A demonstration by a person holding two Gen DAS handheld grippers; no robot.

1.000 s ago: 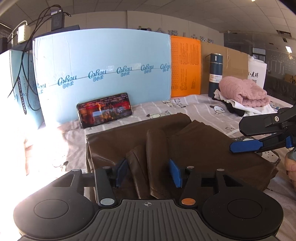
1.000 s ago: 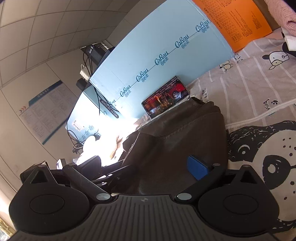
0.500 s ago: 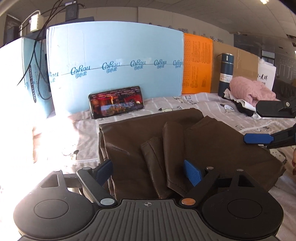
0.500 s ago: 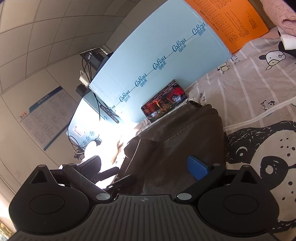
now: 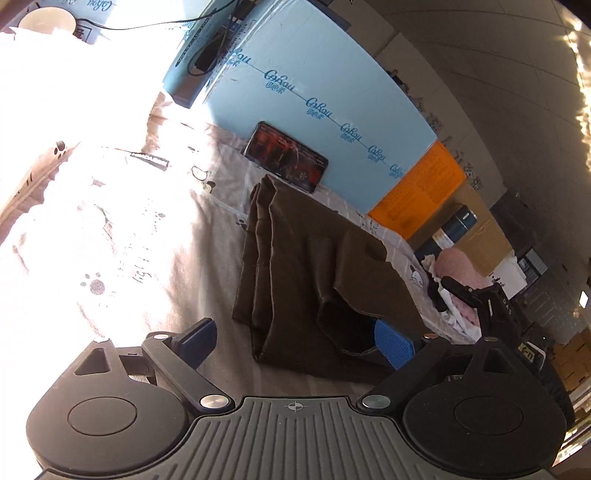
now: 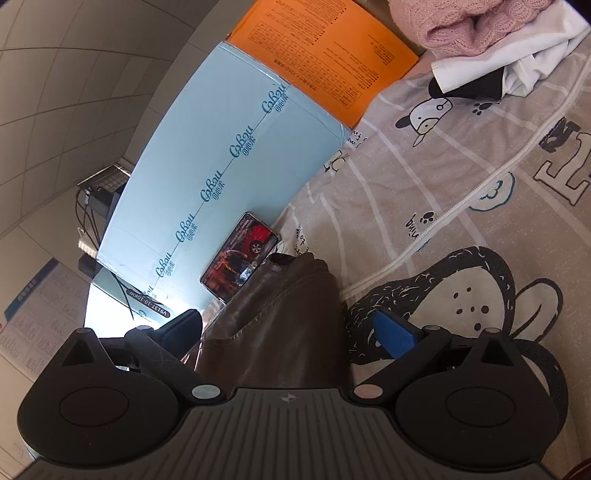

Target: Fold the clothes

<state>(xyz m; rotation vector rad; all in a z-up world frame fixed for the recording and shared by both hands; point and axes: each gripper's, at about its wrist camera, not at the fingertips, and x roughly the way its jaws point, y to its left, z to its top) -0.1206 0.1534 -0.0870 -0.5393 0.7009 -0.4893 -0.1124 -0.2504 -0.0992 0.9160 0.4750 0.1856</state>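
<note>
We hold our left gripper (image 5: pixel 295 341) with its jaws spread wide above the near edge of the brown garment (image 5: pixel 314 266), gripping nothing; one blue pad (image 5: pixel 393 343) sits over the cloth's near right corner, the other finger over the bare bedsheet (image 5: pixel 221 236). Our right gripper (image 6: pixel 291 332) is likewise wide and empty, straddling the right-hand end of the same garment (image 6: pixel 280 325), which fills the gap between its fingers; whether a pad touches the fabric, we cannot tell. The garment lies partly folded in overlapping layers near the middle of the cartoon-printed sheet (image 6: pixel 461 166), its far end just beside a phone (image 5: pixel 286 157) with a lit screen. The phone leans against a light blue panel (image 5: pixel 314 85) at the far side. To the right of that panel stands an orange board (image 5: pixel 417 192), then a dark blue flask (image 5: pixel 448 230). A pink knitted item (image 6: pixel 461 26) rests on white and black clothes (image 6: pixel 491 74) at the far right. Strong glare washes out the left of the bed.
</note>
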